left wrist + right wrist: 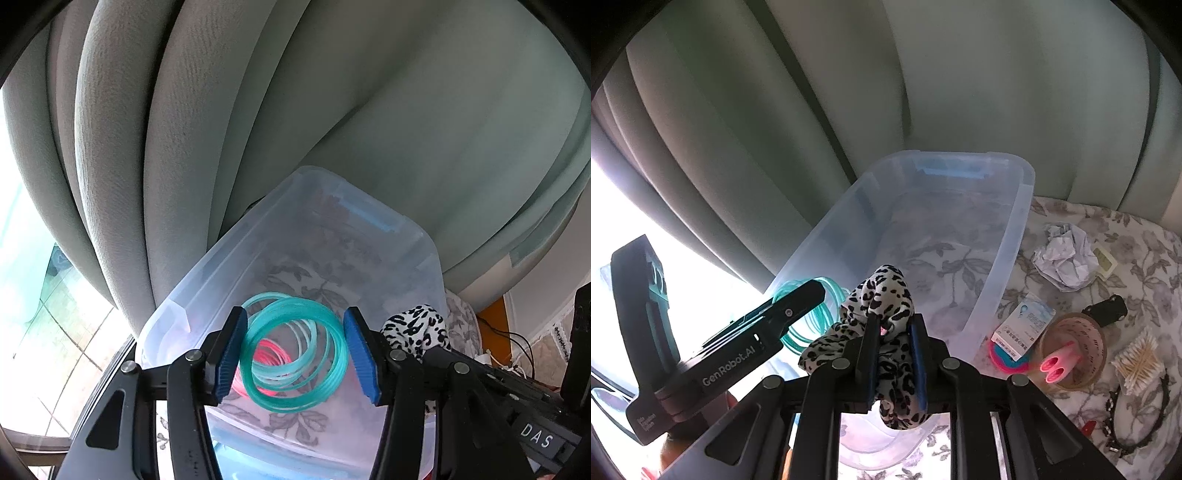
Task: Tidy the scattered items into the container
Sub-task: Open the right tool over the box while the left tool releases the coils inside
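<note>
1. Grey-green curtains hang behind a bench covered with a floral cloth (pixel 1108 236), and on it stands a clear plastic box (pixel 1023 206), the container for this tidy-up.
2. Inside the box, at its near end, lie a teal coiled spring toy (pixel 295 350) and a pink coil (pixel 275 356) under it.
3. The left gripper (pixel 293 354) hangs over that near end. Its blue fingers (pixel 360 354) stand apart on either side of the teal toy; the left one looks to be at the coil's edge and the right one clear of it, so I judge the toy released rather than gripped.
4. The right gripper (pixel 894 354) is closed on a leopard-print scrunchie (pixel 882 295), which bunches up between the fingers and spills over them.
5. That scrunchie sits above the box's near rim, just right of the left gripper, with the open floor of the box straight ahead and below. A short reach forward and a release should drop it in.
6. Well to the right on the cloth wait crumpled paper (pixel 1065 258), a small carton (pixel 1021 325), a tape roll (pixel 1075 350), cotton swabs (pixel 1137 362) and a dark headband (pixel 1141 421).
</note>
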`<state>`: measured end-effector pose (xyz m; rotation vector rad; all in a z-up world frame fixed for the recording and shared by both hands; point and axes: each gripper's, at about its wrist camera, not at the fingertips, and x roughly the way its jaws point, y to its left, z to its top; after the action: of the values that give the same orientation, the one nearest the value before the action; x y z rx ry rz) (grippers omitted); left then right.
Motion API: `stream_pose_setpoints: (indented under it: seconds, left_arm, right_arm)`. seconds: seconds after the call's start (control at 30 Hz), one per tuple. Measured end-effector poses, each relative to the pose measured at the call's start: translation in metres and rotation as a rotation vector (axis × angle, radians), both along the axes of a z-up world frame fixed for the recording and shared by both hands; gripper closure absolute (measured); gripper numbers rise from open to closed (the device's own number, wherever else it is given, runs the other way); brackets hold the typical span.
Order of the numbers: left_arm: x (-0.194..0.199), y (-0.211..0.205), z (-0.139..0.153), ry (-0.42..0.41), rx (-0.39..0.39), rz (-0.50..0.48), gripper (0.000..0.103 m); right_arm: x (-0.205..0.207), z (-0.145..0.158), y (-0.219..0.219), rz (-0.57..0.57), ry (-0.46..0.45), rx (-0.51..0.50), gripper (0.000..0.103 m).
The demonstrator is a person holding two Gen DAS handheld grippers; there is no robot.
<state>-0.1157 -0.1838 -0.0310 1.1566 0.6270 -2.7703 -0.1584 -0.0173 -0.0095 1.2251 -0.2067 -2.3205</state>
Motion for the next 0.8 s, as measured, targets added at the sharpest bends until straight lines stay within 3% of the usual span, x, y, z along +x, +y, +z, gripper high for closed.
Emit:
stream_pose_setpoints:
  seconds: [0.1,0.17,0.23,0.57,0.8]
  left_arm:
    - [0.010,-0.001,0.008,-0.003,-0.004,-0.006,0.046]
    - [0.007,0.000,0.007,-0.007,-0.007,-0.011,0.041]
    - [0.008,0.001,0.008,-0.005,-0.008,-0.016,0.040]
    - [0.020,0.013,0.027,0.026,-0.039,-0.009,0.040]
    - [0.044,0.046,0.040,0.044,-0.058,-0.061,0.040]
  right_arm:
    - [0.002,0.001,-0.003,0.008,0.001,0.011,0.079]
    - [0.004,0.001,-0.005,0.012,0.004,0.018,0.065]
    - [0.007,0.003,-0.004,0.013,0.009,0.019,0.060]
    - [0.029,0.020,0.011,-0.009,0.043,-0.001,0.060]
    - [0.060,0.026,0.040,-0.051,0.075,-0.024,0.056]
